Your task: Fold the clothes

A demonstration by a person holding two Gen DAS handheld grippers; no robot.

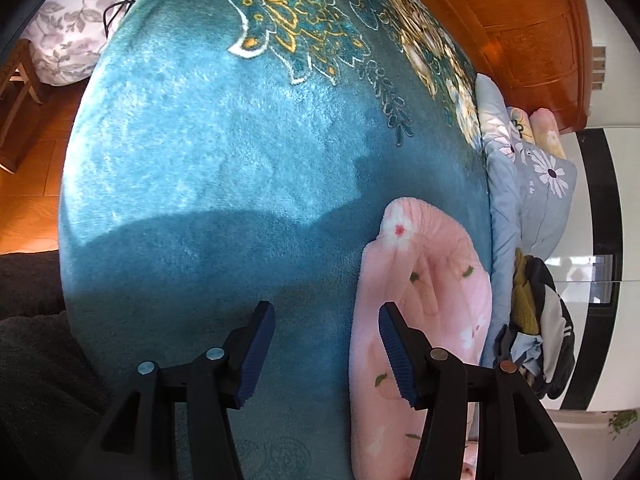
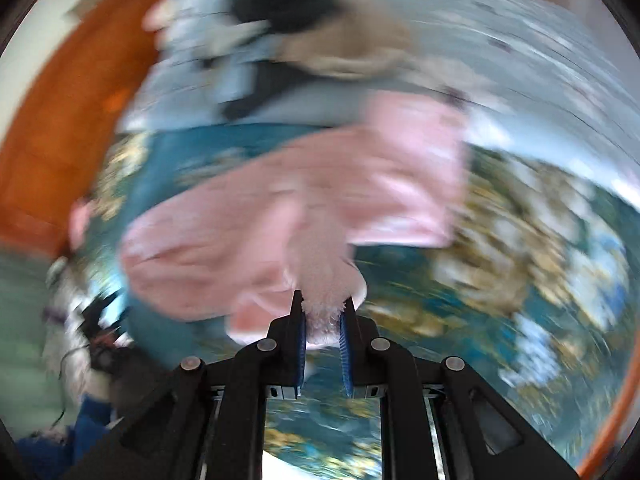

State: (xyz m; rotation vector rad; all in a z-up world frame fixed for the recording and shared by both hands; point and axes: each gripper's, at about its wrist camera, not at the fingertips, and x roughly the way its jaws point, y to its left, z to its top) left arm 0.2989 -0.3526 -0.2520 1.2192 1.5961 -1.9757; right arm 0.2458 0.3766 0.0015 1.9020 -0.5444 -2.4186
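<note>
A fluffy pink garment point(image 1: 424, 304) with small flowers lies on the teal blanket point(image 1: 224, 152) of the bed, at the right of the left wrist view. My left gripper point(image 1: 326, 320) hangs open just above the blanket, its right finger over the garment's edge, nothing between the pads. In the blurred right wrist view my right gripper point(image 2: 323, 308) is shut on a fuzzy edge of the same pink garment point(image 2: 288, 216), which hangs from it and spreads over the blanket point(image 2: 192, 152).
A pale blue flowered quilt point(image 1: 532, 184) and a heap of dark and mustard clothes point(image 1: 536, 312) lie along the bed's right edge. A wooden cabinet point(image 1: 520, 28) stands behind. A pile of clothes point(image 2: 304, 36) shows at the top of the right wrist view.
</note>
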